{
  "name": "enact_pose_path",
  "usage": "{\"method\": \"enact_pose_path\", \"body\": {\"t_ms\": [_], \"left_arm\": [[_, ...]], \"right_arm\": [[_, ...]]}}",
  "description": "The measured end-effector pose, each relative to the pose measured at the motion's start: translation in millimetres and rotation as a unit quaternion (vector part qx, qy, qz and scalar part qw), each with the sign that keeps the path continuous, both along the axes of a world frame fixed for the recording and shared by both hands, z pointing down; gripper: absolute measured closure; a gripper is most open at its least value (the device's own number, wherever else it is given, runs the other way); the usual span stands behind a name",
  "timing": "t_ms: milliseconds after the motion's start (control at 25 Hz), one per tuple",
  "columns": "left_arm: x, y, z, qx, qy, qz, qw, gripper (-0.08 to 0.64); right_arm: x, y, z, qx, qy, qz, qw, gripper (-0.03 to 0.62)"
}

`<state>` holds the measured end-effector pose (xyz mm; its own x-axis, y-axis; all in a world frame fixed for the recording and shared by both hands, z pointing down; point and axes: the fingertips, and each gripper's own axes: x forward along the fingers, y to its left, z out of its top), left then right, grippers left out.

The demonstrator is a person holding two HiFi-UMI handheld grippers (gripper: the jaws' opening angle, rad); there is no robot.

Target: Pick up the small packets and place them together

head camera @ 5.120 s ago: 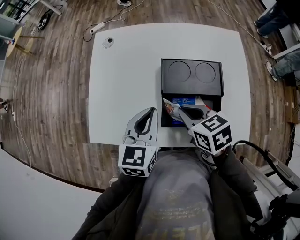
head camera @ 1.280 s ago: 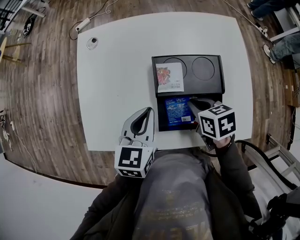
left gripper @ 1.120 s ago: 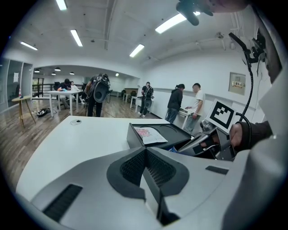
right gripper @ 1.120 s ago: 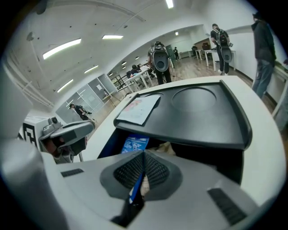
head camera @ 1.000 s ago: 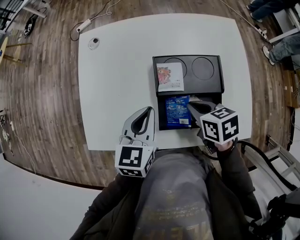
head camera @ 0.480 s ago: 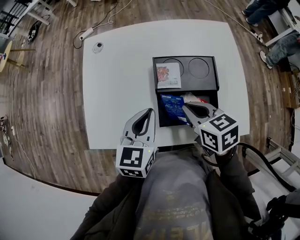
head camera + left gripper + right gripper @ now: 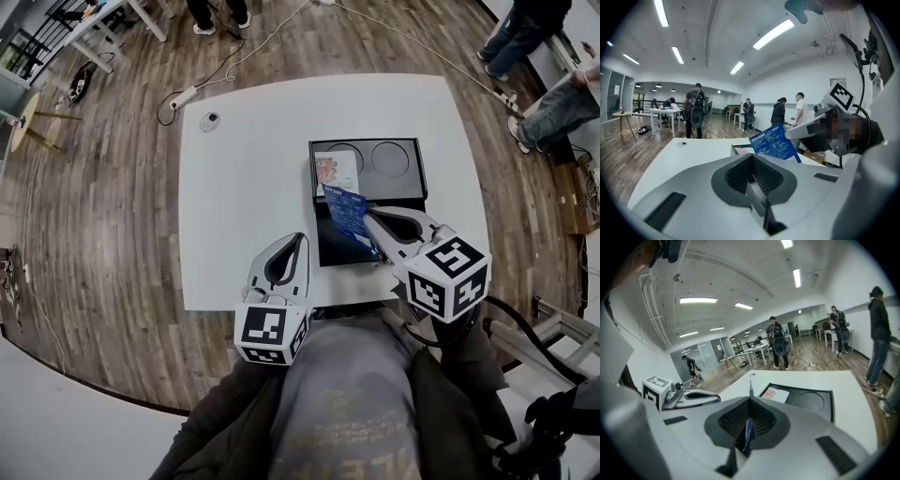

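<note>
Blue packet [image 7: 348,212], pinched in the right tongs [image 7: 366,219], has just risen out of the tray [image 7: 412,183]. The white packet [image 7: 336,173] lies just beyond them, likely its destination; the left tongs [image 7: 298,240] are pressed together, empty.

A blue packet [image 7: 348,212], black tray [image 7: 410,187], white table [image 7: 253,169].

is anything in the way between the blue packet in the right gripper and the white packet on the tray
Nothing visible does. The right gripper holds the blue packet in the air above the black tray. The white packet lies flat on the tray's far part, and only bare tray shows between the two.
</note>
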<state>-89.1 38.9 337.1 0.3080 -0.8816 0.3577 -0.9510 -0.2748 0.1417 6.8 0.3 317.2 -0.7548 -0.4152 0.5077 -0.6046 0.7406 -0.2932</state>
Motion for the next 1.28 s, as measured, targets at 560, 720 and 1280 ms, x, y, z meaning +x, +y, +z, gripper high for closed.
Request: {"method": "enact_pose_path", "body": {"t_ms": [560,720,1280], "left_arm": [[-10,-32,7,-0.016,-0.007,-0.038,0.9991,0.558],[-13,-42,16,-0.039,-0.006,-0.049,0.9980,0.558],[-26,-65,42,-0.078,-0.003,-0.072,0.9944,0.558]], "right_arm": [[39,-100,6,-0.027,-0.018,0.065,0.997,0.588],[55,-130,28,-0.054,-0.002,0.088,0.995,0.586],[57,-164,82,-0.108,0.044,0.125,0.985,0.563]]}}
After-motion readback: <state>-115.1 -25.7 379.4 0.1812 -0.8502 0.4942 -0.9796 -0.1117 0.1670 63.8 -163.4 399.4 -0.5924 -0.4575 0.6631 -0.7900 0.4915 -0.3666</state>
